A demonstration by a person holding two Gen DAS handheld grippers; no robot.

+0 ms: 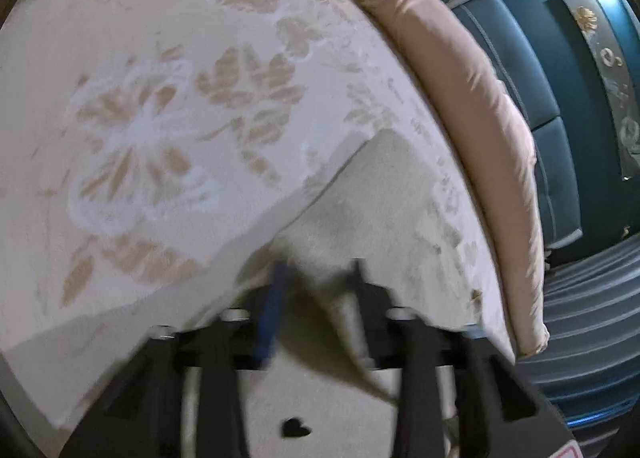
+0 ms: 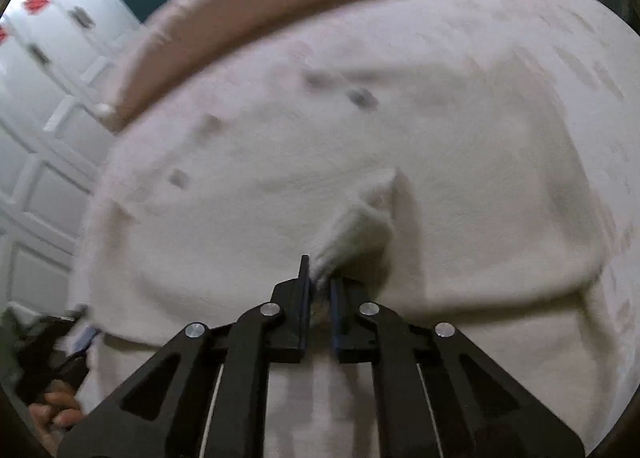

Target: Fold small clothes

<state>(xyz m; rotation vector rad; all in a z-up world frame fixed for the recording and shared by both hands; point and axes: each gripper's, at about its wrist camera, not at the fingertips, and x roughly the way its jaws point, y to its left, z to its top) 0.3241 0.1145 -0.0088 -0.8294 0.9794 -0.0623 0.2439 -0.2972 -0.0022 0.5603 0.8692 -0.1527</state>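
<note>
Left wrist view: left gripper jaws set apart, white fuzzy garment lying between them on floral bedspread; actual grip cannot be told, blurred. Pink pillow runs along the bedspread edge. Right wrist view: right gripper nearly closed, pinching a raised fold of the garment, which spreads flat across the bed. Left gripper at lower left edge, beside the garment's edge

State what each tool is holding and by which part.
The right tool is shut on a pinched-up ridge of the cream garment, away from its edges. The left tool is open around the garment's edge, not gripping.
</note>
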